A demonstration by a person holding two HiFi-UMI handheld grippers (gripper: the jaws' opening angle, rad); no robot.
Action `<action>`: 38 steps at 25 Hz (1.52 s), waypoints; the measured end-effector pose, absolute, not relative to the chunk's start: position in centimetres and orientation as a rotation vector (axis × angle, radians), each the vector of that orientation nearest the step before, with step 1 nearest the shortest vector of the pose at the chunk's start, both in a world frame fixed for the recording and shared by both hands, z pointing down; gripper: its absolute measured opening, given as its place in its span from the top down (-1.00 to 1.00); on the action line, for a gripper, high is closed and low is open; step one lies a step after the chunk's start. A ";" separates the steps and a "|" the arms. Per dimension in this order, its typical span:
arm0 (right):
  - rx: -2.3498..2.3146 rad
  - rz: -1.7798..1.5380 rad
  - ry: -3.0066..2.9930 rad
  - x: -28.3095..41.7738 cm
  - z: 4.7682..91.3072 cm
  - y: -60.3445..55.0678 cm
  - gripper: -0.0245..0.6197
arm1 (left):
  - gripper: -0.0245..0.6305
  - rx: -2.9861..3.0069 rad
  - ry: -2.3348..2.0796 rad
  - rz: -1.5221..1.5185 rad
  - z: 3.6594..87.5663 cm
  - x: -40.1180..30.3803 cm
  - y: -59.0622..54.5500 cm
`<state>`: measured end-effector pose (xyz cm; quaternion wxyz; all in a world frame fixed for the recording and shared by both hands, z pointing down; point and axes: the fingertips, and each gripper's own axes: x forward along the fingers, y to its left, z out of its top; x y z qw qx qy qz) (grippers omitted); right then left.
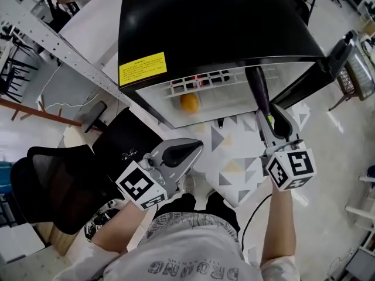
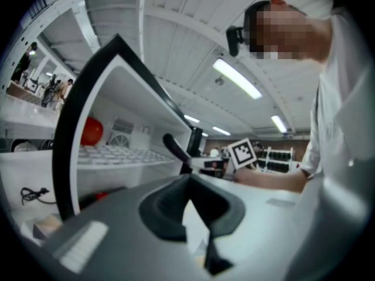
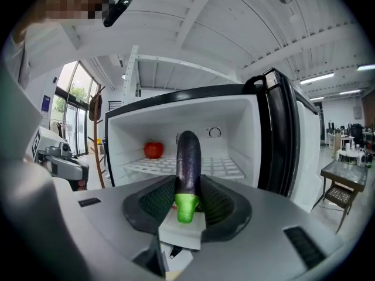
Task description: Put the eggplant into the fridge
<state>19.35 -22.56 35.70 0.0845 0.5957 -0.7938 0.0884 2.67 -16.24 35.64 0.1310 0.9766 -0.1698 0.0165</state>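
A dark purple eggplant (image 1: 258,86) with a green stem end (image 3: 186,206) is clamped lengthwise in my right gripper (image 1: 273,120). Its tip points into the open black fridge (image 1: 193,22), just at the front of the cavity. In the right gripper view the eggplant (image 3: 188,160) stands before the white wire shelf (image 3: 217,167). My left gripper (image 1: 195,147) hovers lower left of the fridge opening, shut with nothing in it; its fingertips (image 2: 188,181) meet. The left gripper view shows the eggplant (image 2: 174,147) from the side.
A red apple (image 3: 153,149) sits on the wire shelf and an orange fruit (image 1: 189,102) lies below it. The fridge door (image 1: 328,63) stands open at the right. A black office chair (image 1: 53,180) is at my left and a patterned mat (image 1: 234,157) lies underfoot.
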 end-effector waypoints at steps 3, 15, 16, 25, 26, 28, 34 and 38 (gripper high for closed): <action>1.781 0.237 -2.359 20.2 35.5 -23.9 0.54 | 0.91 2.835 -0.505 0.060 35.9 3.4 -16.4; 1.829 0.032 -2.186 22.0 35.1 -28.6 0.54 | 0.91 2.813 -0.531 0.098 37.0 4.3 -16.9; 1.829 0.011 -2.167 22.0 35.1 -29.0 0.54 | 0.91 2.811 -0.531 0.098 37.1 4.3 -17.0; 1.872 -0.066 -2.051 22.7 35.7 -31.7 0.54 | 0.91 2.801 -0.507 0.114 38.1 4.3 -17.4; 1.878 -0.070 -2.045 22.8 35.7 -31.9 0.54 | 0.91 2.802 -0.505 0.119 38.2 4.3 -17.5; 1.895 -0.079 -2.032 22.9 35.6 -32.2 0.54 | 0.91 2.807 -0.502 0.127 38.4 4.3 -17.6; 1.929 -0.103 -1.987 23.0 35.6 -33.4 0.54 | 0.91 2.798 -0.480 0.125 38.9 4.3 -18.0; 1.935 -0.098 -1.962 22.8 36.0 -34.1 0.54 | 0.91 2.790 -0.473 0.117 39.1 4.0 -18.4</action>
